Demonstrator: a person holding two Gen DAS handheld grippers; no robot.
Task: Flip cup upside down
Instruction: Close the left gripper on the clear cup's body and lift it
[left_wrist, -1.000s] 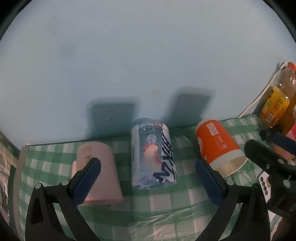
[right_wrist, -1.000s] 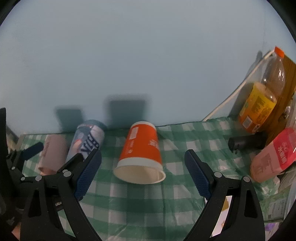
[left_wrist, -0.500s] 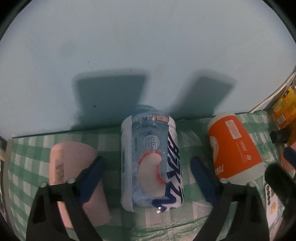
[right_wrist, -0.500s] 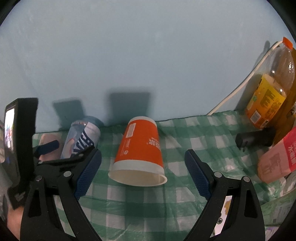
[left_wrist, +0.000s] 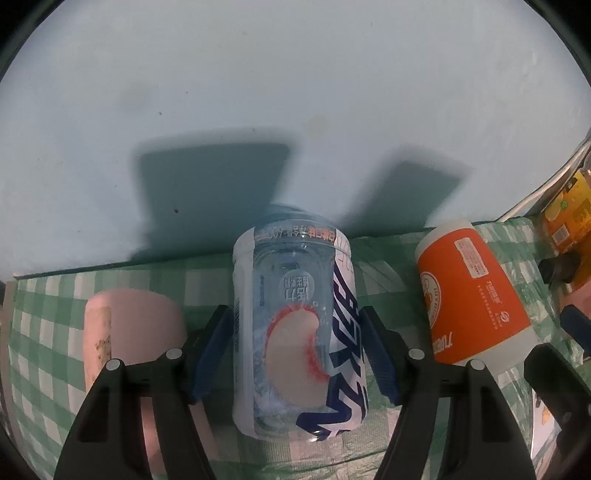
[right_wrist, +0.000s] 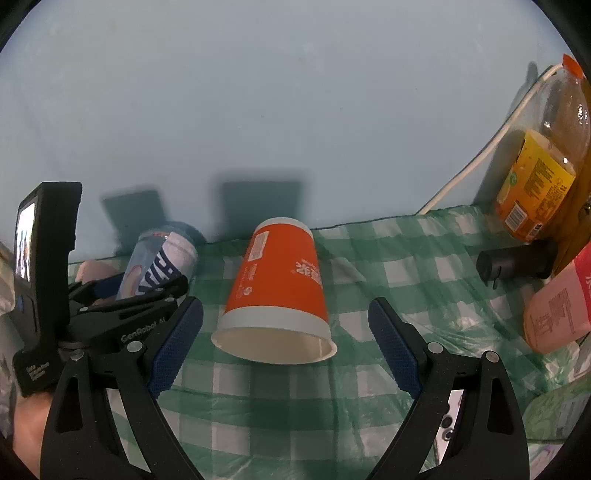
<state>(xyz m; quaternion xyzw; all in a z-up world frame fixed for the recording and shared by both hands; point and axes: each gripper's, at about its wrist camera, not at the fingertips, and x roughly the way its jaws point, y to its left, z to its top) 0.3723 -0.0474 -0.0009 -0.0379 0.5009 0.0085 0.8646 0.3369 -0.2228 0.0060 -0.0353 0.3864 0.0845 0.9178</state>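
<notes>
Orange paper with a white rim marks the cup (right_wrist: 275, 291) — it is seen lying on its side on the green checked tablecloth (right_wrist: 388, 266), its open mouth turned toward the right wrist camera and its closed base toward the pale wall. Nothing of the flip is judged done: the cup is neither lifted nor gripped, and its rim is not set down on the cloth.

The right gripper (right_wrist: 286, 347) is held with its jaws spread wide, one blue pad on each side of the cup's mouth and both clear of the paper. It appears lined up for a grasp, so closing, lifting and turning the cup mouth-down are what is left.

The left gripper (left_wrist: 295, 354) is placed around a clear bottle (left_wrist: 299, 332) with a blue-and-white label, which also lies on its side between a pink cup (left_wrist: 133, 332) and the orange one. Its pads are seen at the bottle's flanks, touching or nearly so — whether they are pressing cannot be told from either view.

Against the wall to the right a tall orange drink bottle (right_wrist: 543, 162), a dark cylinder (right_wrist: 517, 264) and a pink pouch (right_wrist: 557, 310) are seen, well apart from the cup.
</notes>
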